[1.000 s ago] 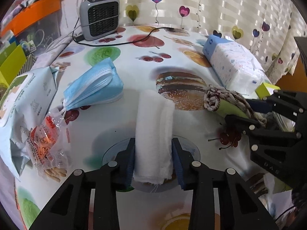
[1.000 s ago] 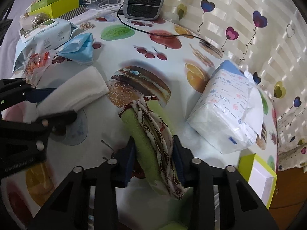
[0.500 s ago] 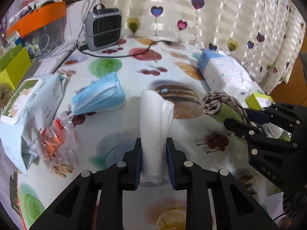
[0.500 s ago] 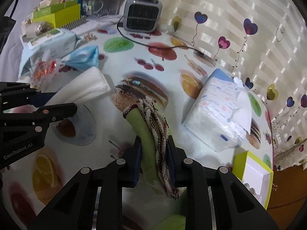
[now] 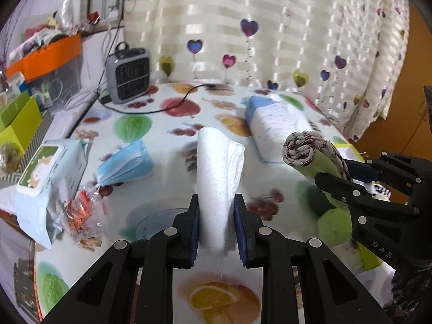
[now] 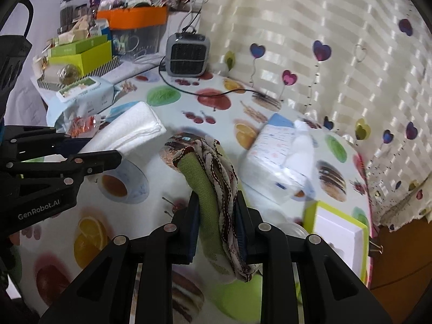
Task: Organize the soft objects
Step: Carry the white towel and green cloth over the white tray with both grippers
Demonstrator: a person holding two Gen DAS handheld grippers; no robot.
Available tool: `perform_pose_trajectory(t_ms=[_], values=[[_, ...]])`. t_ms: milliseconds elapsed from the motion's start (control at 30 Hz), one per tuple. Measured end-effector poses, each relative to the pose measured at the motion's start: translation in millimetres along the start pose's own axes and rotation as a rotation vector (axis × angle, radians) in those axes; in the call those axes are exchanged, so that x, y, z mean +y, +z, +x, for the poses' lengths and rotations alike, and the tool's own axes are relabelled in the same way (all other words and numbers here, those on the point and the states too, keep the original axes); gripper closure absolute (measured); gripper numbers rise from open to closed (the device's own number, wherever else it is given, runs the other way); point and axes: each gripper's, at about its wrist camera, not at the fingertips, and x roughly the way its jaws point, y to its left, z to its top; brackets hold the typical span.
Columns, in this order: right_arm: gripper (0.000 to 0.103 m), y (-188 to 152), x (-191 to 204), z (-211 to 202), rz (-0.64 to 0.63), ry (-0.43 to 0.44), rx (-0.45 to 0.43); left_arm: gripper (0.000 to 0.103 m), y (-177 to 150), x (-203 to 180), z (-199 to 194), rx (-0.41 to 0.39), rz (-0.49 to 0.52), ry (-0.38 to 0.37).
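Observation:
My left gripper (image 5: 216,222) is shut on a folded white towel (image 5: 216,167), which stands up from the pads, lifted off the table. In the right wrist view the same towel (image 6: 129,131) sticks out past the left gripper (image 6: 108,151) at the left edge. My right gripper (image 6: 216,216) is shut on a rolled green cloth with a brown-patterned trim (image 6: 210,186), also held above the table. That roll (image 5: 310,154) shows at the right of the left wrist view, in the right gripper (image 5: 348,172).
On the fruit-printed tablecloth (image 5: 167,113) lie a stack of blue face masks (image 5: 124,164), a wet-wipes pack (image 5: 46,167), a snack bag (image 5: 81,216), a tissue pack (image 6: 280,156), a grey heater (image 6: 187,55) with its cable and a lime box (image 6: 340,235). Boxes crowd the far left.
Both grippers closed tighter on their cloths and rose, lifting the white towel and the green roll off the table. Both views tilted up towards the curtain.

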Motion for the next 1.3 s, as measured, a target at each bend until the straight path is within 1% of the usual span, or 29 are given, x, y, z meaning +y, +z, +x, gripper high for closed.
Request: perform_pose_trajectory(t_ms=[133, 367, 567, 767, 900, 1000, 1133, 1300], values=[[0.079, -9.4, -16.1, -23.7, 0.039, -0.023, -0.030, 0.081, 4.4, -16.3, -8.6, -0.025, 0.012, -0.043], [0.079, -28.2, -38.2, -56.5, 0.088, -0.081, -0.051, 0.081, 11.1, -57.6, -12.5, -0.044, 0.070, -0.107], [0.079, -51.0, -63.4, -71.4, 0.133, -0.139, -0.035, 0.081, 12.2, -91.0, -8.7, -0.035, 0.113, -0.158], [0.079, -82.3, -90.5, -86.7, 0.205, -0.174, -0.023, 0.081, 15.1, -126.7, 2.4, -0.011, 0.151, -0.230], [0.079, -102.0, -108.9, -93.2, 0.252, -0.205, -0.003, 0.081, 21.0, -150.2, 15.0, 0.003, 0.166, -0.280], [0.079, -115.7, -118.5, -96.8, 0.283, -0.231, 0.013, 0.081, 24.3, -169.9, 22.5, 0.006, 0.200, -0.294], [0.079, -132.5, -129.7, -96.4, 0.321, -0.257, 0.048, 0.081, 29.4, -195.9, 38.5, 0.035, 0.237, -0.332], [0.079, -151.7, -140.3, -87.9, 0.346, -0.284, 0.096, 0.081, 29.2, -223.0, 58.1, 0.075, 0.283, -0.356]])
